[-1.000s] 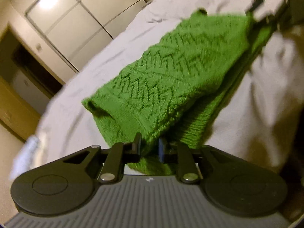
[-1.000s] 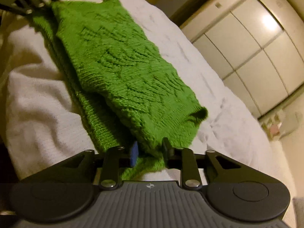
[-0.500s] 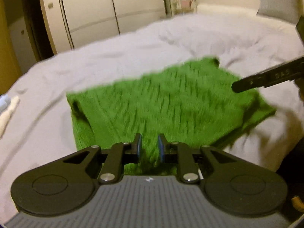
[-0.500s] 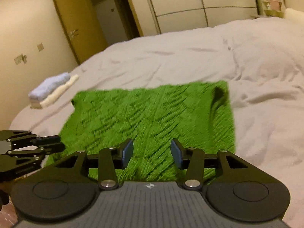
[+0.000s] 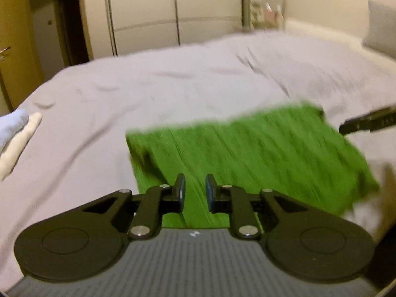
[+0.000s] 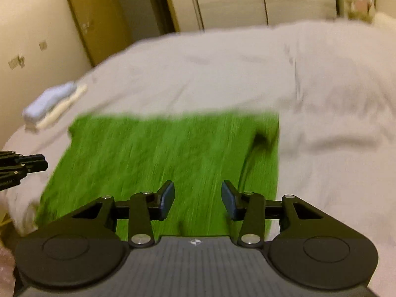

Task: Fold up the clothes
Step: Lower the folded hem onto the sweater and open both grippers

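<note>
The left gripper point(image 5: 194, 190) had its two fingers a little apart, holding nothing. The right gripper point(image 6: 197, 196) stood spread wider, also empty. Just ahead of both lay one green knitted garment point(image 6: 158, 158), folded flat on the bed point(image 5: 153, 86) with its pale cover. Far to the left of the claws were two folded cloths point(image 6: 50, 104), one blue on one cream. Behind the bed stood a white wardrobe point(image 5: 173, 12) and a yellow-brown door point(image 6: 96, 17).
</note>
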`<state>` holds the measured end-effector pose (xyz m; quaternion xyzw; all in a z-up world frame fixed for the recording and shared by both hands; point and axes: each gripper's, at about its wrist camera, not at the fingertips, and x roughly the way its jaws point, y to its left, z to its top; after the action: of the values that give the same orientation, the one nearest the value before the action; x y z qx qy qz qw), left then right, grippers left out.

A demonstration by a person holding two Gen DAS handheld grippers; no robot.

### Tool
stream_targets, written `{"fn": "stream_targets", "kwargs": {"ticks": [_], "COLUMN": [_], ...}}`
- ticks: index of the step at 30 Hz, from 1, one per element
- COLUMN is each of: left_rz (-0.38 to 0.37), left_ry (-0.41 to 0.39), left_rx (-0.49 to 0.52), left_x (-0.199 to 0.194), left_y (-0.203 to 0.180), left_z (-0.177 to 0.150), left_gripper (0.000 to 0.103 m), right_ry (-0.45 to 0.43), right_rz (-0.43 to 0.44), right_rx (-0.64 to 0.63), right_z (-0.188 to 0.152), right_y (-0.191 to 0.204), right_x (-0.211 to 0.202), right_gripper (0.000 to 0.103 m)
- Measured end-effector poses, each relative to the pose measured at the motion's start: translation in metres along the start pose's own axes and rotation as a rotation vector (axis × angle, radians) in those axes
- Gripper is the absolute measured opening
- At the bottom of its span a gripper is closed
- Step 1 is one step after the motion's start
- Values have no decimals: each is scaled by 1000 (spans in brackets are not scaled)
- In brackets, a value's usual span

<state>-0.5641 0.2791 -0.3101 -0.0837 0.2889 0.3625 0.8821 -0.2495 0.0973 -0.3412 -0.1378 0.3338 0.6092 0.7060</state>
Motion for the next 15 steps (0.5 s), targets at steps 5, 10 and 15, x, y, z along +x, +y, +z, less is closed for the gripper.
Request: {"fn": "stream_targets", "kwargs": {"ticks": [5,10,15], "left_rz": [5,-3,-3], "left_ry": [-15,43,97], "left_rx": [-37,-126,-197], "left_x": [55,93,122], "left_y": [34,55,72], "left_z": [24,2,-15], "left_gripper": [14,12,12], "right_ry": [-68,7,20], "right_rz": [-59,-104,-94], "right_rx": [-72,-83,-16], "right_z": [48,46,29], "right_y": [-18,-56,-81], "right_x": [55,120,135], "right_gripper": [44,43,43]}}
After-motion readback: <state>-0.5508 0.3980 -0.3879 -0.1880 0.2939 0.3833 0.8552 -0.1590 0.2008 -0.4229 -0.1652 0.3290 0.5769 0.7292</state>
